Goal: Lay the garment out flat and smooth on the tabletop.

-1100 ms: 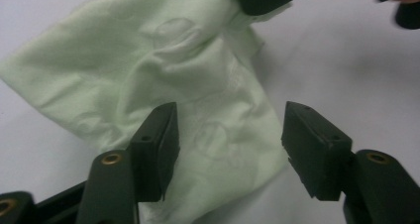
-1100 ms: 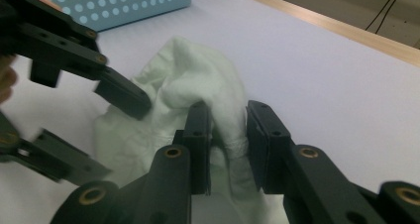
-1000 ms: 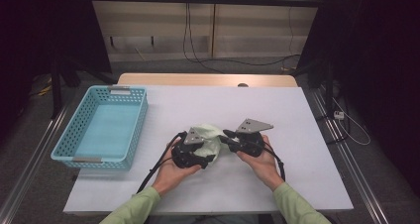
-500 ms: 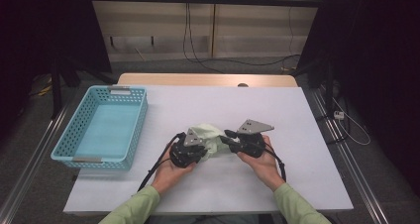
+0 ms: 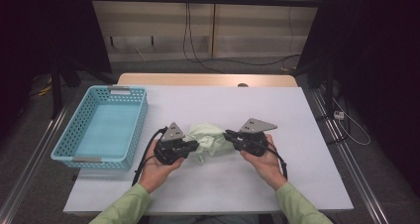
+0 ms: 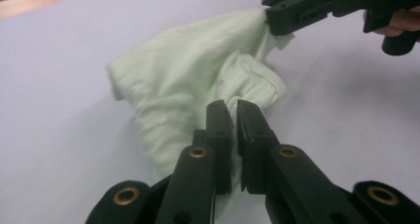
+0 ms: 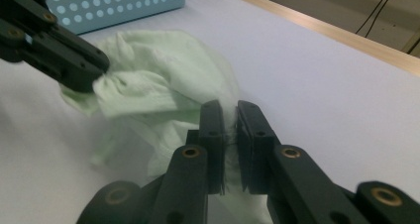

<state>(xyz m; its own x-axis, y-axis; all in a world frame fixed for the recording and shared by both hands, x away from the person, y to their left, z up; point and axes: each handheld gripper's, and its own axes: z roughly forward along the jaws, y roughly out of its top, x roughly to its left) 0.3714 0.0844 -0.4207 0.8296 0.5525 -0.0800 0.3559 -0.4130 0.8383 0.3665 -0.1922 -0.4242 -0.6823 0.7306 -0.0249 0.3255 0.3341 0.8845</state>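
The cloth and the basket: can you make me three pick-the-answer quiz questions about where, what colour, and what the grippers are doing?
1. Where is the basket?
A. left of the cloth
B. right of the cloth
C. on top of the cloth

2. What colour is the cloth?
A. red
B. pale green
C. black

3. What are the two grippers doing?
A. both lie open on the table
B. both pinch the cloth
C. both are inside the basket

Answers: 1 A, the high view shows the basket at the table's left side. 2 B, the cloth is pale green in every view. 3 B, the left gripper and the right gripper each have cloth between closed jaws.
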